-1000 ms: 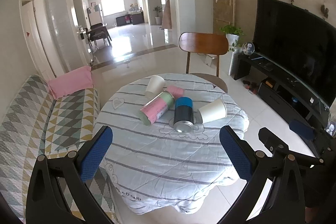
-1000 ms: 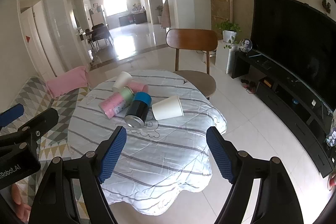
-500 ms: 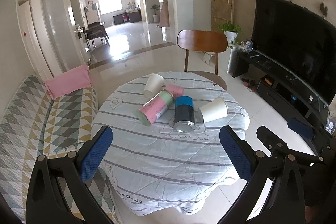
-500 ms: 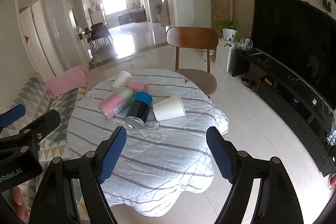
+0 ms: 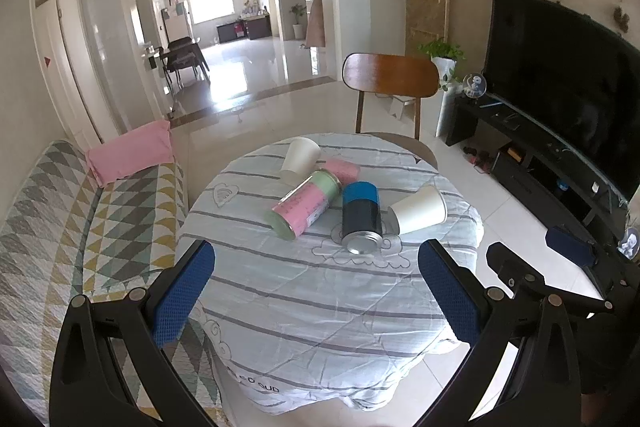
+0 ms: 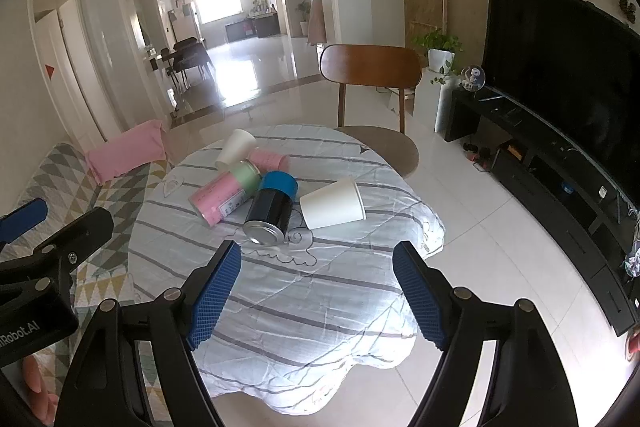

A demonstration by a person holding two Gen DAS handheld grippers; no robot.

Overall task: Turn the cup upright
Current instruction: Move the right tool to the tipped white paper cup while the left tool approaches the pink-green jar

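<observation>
Change: both views sit slightly closer to the round desk with the striped grey-and-white cloth (image 5: pixel 320 307) than a second ago; nothing on it has shifted.
Desk load: pink-and-green cylindrical tin (image 5: pixel 306 203), blue-lidded black cylindrical tin (image 5: pixel 360 217) and two white paper cups, all lying on their sides.
Near white paper cup (image 6: pixel 333 204): beside the black tin; long axis roughly level, mouth toward the television side, base toward the tin.
Far white paper cup (image 6: pixel 235 149): tipped against a pink ribbed cup (image 6: pixel 270 159).
Left tongs (image 5: pixel 316 291): apart, empty, short of the tins.
Right tongs (image 6: pixel 316 291): apart, empty, hovering over the cloth.
Risk: thin paper may crush under a hard pinch; a nudge could roll the cup or tins across the loose cloth.
</observation>
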